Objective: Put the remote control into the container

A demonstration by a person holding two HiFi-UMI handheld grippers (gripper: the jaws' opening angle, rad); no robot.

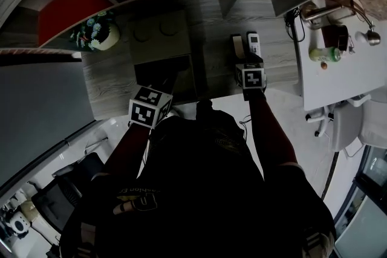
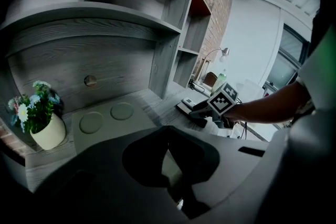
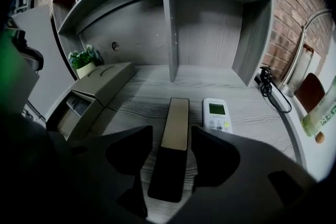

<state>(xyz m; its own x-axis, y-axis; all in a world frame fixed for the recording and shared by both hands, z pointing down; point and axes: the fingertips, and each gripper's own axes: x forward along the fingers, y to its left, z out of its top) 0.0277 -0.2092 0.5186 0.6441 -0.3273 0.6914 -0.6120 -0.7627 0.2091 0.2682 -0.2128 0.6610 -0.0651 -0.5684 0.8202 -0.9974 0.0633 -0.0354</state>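
A long dark remote control point(image 3: 173, 149) lies flat on the grey wooden desk, and shows in the head view as a dark remote point(image 1: 237, 45). My right gripper point(image 3: 172, 136) is open, one jaw on each side of the remote's near half with a gap on both sides. A white remote point(image 3: 217, 114) lies just to its right. The grey-green box container point(image 3: 100, 84) stands to the left with its drawer point(image 3: 79, 107) pulled open. My left gripper point(image 2: 169, 131) is shut and empty, hanging in front of the container point(image 2: 105, 123).
A potted flower point(image 1: 100, 33) stands left of the container. Shelf uprights point(image 3: 169, 23) rise behind the desk. A black cable point(image 3: 270, 86) lies at the desk's right end. A white side table point(image 1: 338, 78) carries a lamp and a green bottle point(image 1: 325, 54).
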